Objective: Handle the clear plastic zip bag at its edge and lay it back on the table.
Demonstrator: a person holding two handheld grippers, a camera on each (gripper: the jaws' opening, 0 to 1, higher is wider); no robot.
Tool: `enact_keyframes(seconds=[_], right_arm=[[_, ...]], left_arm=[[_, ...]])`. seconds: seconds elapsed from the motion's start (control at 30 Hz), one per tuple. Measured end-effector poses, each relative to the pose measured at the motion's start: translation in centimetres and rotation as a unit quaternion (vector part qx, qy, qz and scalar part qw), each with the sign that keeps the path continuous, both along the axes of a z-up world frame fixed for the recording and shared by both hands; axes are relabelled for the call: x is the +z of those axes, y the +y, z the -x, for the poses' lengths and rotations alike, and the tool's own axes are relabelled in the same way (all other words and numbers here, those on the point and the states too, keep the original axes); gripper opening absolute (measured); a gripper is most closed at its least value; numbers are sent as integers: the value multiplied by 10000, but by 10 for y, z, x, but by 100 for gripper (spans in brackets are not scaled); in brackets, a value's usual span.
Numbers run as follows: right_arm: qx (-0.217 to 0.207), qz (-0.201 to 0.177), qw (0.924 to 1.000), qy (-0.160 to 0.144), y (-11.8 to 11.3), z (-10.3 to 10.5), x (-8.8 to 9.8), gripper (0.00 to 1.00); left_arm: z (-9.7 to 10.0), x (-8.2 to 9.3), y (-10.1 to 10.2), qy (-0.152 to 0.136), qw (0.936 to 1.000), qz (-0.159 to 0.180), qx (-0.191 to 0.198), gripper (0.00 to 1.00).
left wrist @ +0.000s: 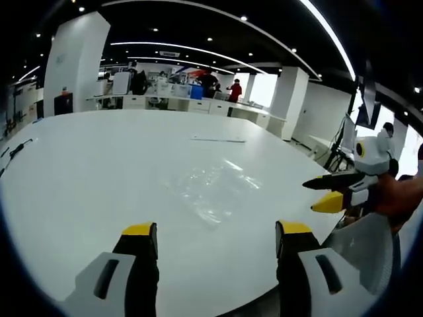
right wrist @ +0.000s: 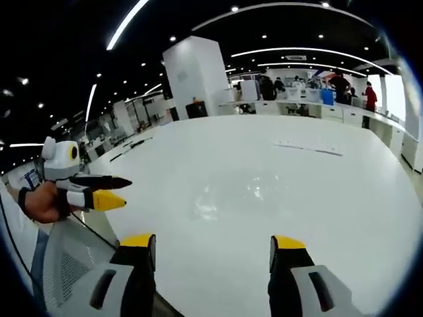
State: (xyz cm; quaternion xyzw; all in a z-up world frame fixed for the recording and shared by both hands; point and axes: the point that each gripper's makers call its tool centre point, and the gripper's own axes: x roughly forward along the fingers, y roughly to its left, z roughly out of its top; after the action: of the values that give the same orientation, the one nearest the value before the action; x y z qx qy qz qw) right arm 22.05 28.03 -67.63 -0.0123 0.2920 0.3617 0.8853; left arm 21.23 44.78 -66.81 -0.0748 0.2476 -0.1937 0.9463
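Note:
A clear plastic zip bag (left wrist: 211, 187) lies flat on the white table (left wrist: 99, 165), ahead of my left gripper (left wrist: 217, 231), whose jaws stand wide apart and empty near the table's front edge. My right gripper (left wrist: 322, 193) comes in from the right at the table's edge, open, held by a hand. In the right gripper view the bag (right wrist: 231, 191) shows as a faint glossy sheet in front of my open right gripper (right wrist: 213, 246). The left gripper (right wrist: 112, 191) appears at the left there, jaws parted, clear of the bag.
A thin flat strip (left wrist: 218, 139) lies on the table beyond the bag (right wrist: 309, 148). Cables (left wrist: 16, 150) rest at the far left edge. Desks, pillars and people (left wrist: 234, 89) stand in the background. A mesh chair back (right wrist: 66, 271) is at the lower left.

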Motion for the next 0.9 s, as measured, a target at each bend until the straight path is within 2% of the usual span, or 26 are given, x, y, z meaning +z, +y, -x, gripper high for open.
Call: enact_keyframes(seconds=[0.13,0.5,0.77,0.9], right_arm=[[232,137,9996,-35,13,-2,-4,67],[683,298,9972,-96,53,-29,-17,65],[866,443,9952,-66,74,-43,-26,63],[895,489,9948,24,77,-44,-33,63]], left_arm=[[0,0,1,-20,10000,-1,-12,72],[0,0,2,-20,10000,24,2,72],[1,2,1,-59,10000,42,-12,72],[0,1,3,-77,9999,67,0,72]])
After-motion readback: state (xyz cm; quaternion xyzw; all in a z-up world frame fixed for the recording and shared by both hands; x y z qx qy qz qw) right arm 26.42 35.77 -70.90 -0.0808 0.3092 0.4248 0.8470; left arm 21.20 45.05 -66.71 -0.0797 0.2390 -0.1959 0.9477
